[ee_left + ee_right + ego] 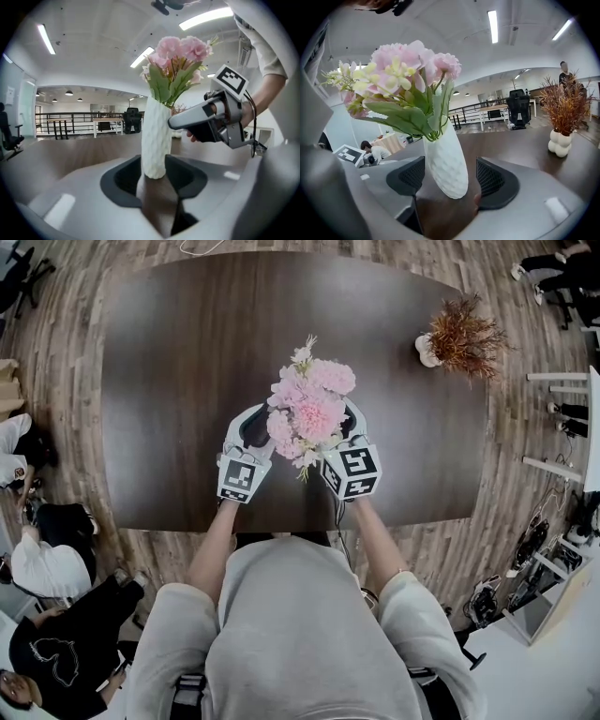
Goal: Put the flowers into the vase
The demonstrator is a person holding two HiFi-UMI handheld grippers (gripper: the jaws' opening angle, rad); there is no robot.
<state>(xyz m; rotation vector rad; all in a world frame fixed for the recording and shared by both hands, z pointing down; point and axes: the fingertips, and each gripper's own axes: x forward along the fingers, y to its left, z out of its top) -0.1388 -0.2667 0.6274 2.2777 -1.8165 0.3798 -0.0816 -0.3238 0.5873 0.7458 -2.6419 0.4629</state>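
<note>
Already placed: pink artificial flowers (314, 409) stand in the white dimpled ceramic-looking vase (154, 136), mid-table.
Left gripper (154, 177): clamped on the vase's lower body.
Right gripper (446, 180): spread around it, not pressing.
Handling: likely rigid, breakable, top-heavy; grip low.
Surface: smooth dark wooden table (187, 352).
Room: open office, plank floor (56, 324), strip lights (493, 26), seated people (47, 568).

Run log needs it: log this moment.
flowers in vase | vase on table | left gripper: at vase, grip unclear | right gripper: open, astride vase
</note>
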